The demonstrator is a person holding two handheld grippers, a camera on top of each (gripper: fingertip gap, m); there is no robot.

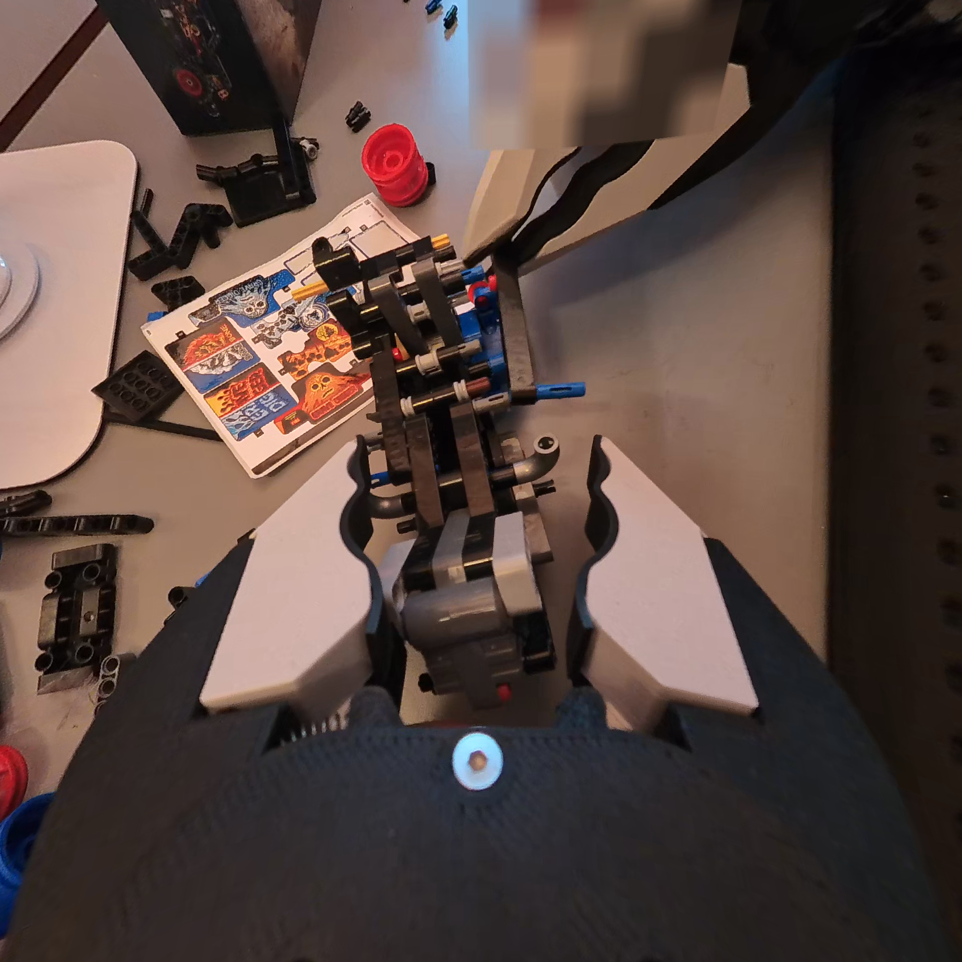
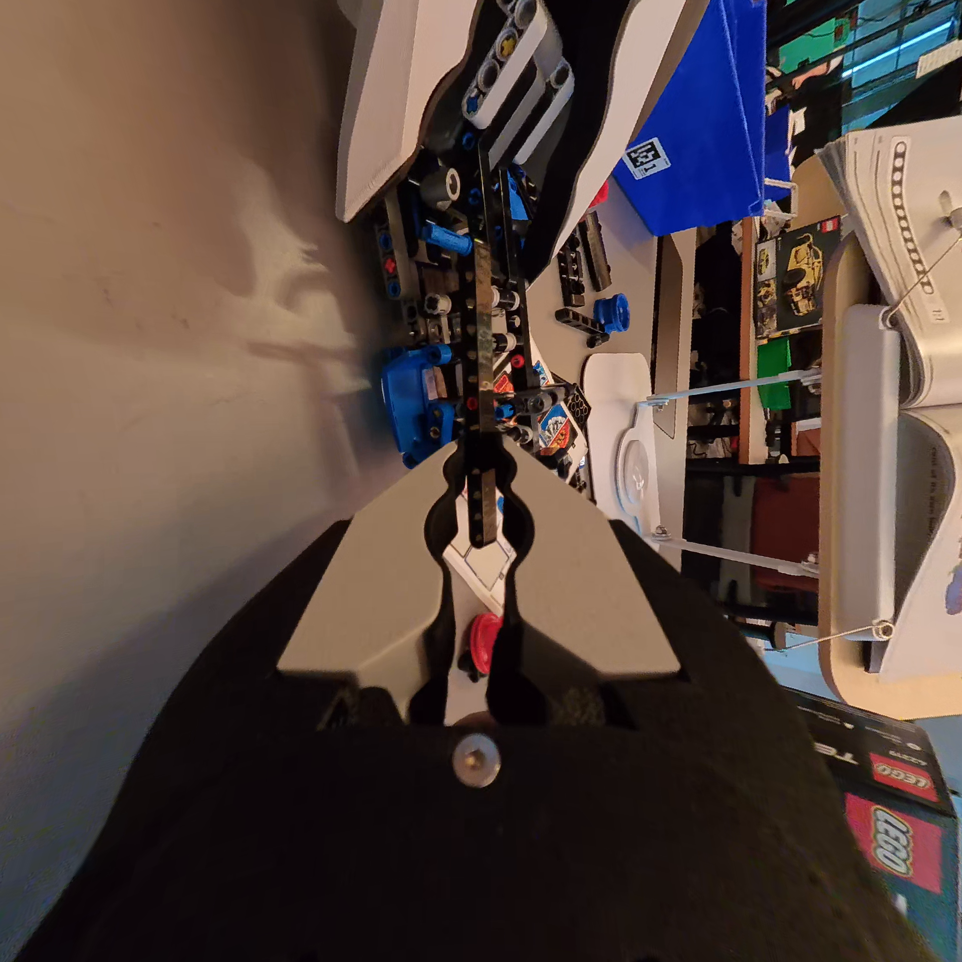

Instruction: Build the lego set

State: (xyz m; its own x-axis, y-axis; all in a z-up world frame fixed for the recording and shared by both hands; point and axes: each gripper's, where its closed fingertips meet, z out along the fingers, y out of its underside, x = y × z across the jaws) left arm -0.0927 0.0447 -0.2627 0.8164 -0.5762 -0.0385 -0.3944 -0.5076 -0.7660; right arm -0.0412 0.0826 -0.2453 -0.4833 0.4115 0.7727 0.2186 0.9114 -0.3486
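Black beam (image 2: 481, 484) pinched in right gripper (image 2: 480, 468)

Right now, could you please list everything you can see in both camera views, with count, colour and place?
model: one, black, grey and blue, centre of table, between both sets of fingers
long beam: one, black, along the model, gripped at one end
sticker sheet: one, white with coloured pictures, under the model
wheel hub: one, red, beyond the sheet
blue hub: one, blue, on the table past the model
loose parts: several, black, left of the sheet
box: one, dark, far left corner
manual: one, white, open on a stand
left gripper: fingers apart around the model's grey end
right gripper: fingers shut on the long beam
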